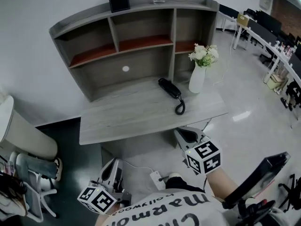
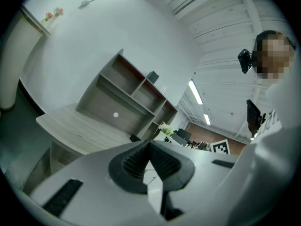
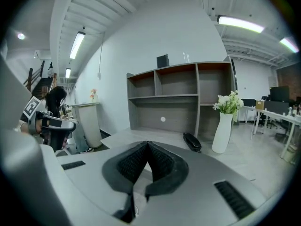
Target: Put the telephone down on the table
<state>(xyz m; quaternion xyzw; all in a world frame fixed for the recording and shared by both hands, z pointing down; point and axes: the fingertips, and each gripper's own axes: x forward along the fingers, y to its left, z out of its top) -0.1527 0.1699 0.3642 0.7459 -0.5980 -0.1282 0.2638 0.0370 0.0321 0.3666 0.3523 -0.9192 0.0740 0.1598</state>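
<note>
The slim black telephone handset (image 1: 169, 88) lies flat on the pale grey wood-grain surface (image 1: 122, 121). It sits toward the right end, just left of the tall white vase of white flowers (image 1: 197, 79) and in front of the grey shelf unit with reddish-brown boards (image 1: 141, 41). The handset is long and narrow, and it lies at a slant. Its black coiled cord (image 1: 180, 107) trails from the near end and curls into a loop near the front edge of the surface. No base unit shows, and where the cord ends cannot be made out.

In the right gripper view the telephone (image 3: 192, 141) is a dark oblong whose lower edge is cut off by the tool body. In the left gripper view it is only a small dark speck (image 2: 135, 138), too small to read.

Both tools are held low in front of the surface, well apart from the telephone. The left tool (image 1: 115, 163) is clenched on nothing, its ribbed pads meeting at the tips. The right tool (image 1: 178, 132) is likewise clenched and empty.
</note>
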